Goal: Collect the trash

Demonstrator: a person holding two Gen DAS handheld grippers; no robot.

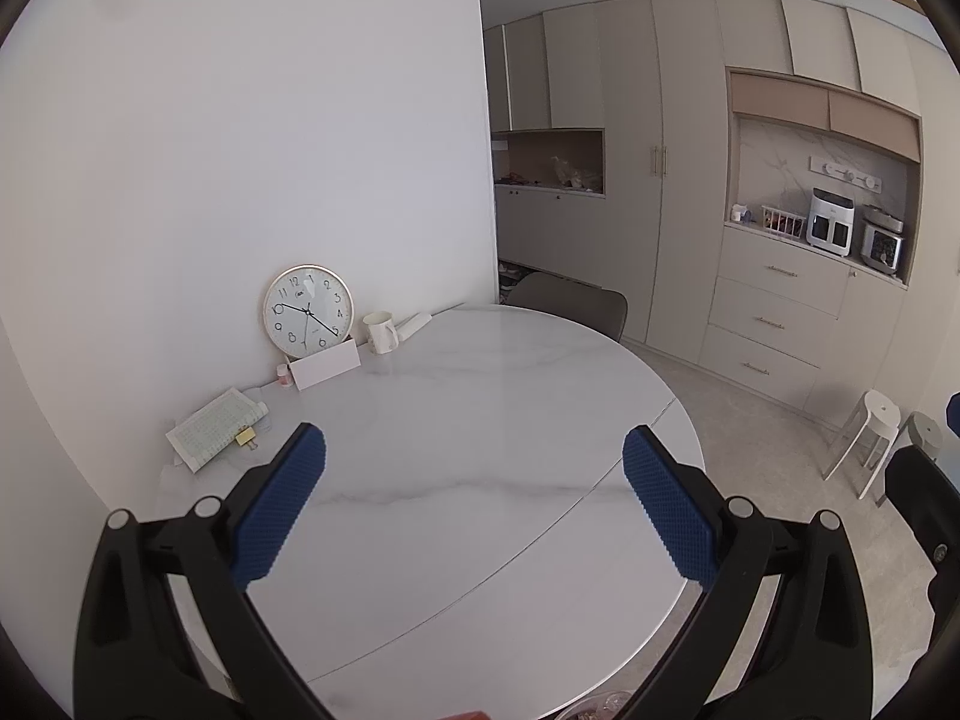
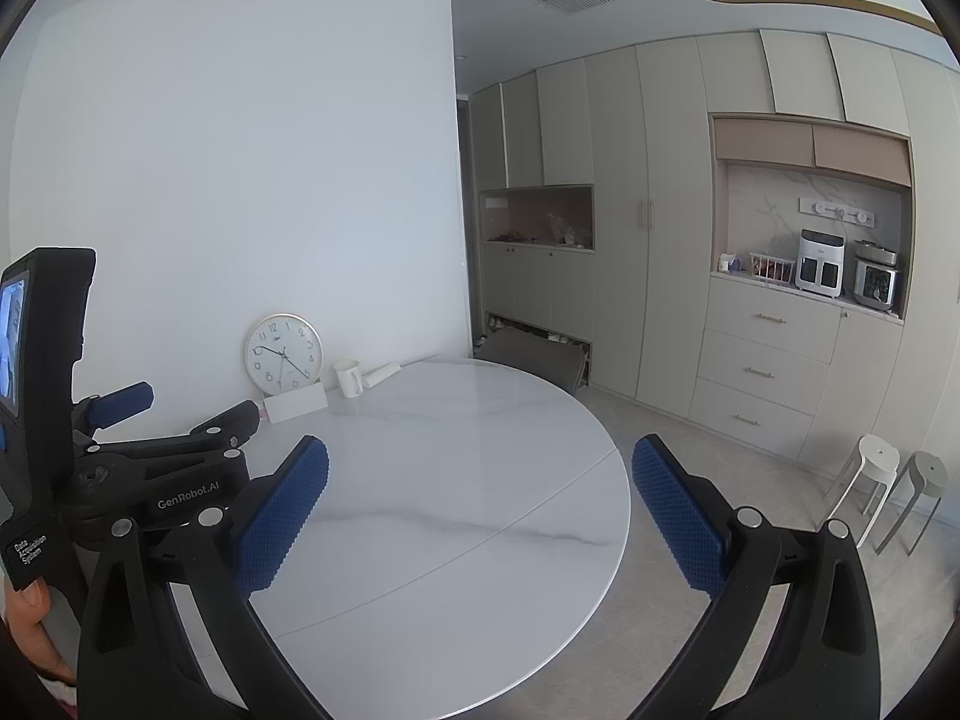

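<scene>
In the left wrist view, the left gripper point(image 1: 474, 504) is being held over the round marble table point(image 1: 480, 396) with its blue pads spread wide — nothing between them. A clock point(image 1: 308, 311) and mug point(image 1: 380, 331) are being seen at eleven o'clock by the wall, a clipped paper bundle point(image 1: 216, 437) at nine.

In the right wrist view, the right gripper point(image 2: 480, 510) is likewise being held agape and empty above the table — the left gripper point(image 2: 174, 438) is showing at nine o'clock. No trash can be made out.
</scene>
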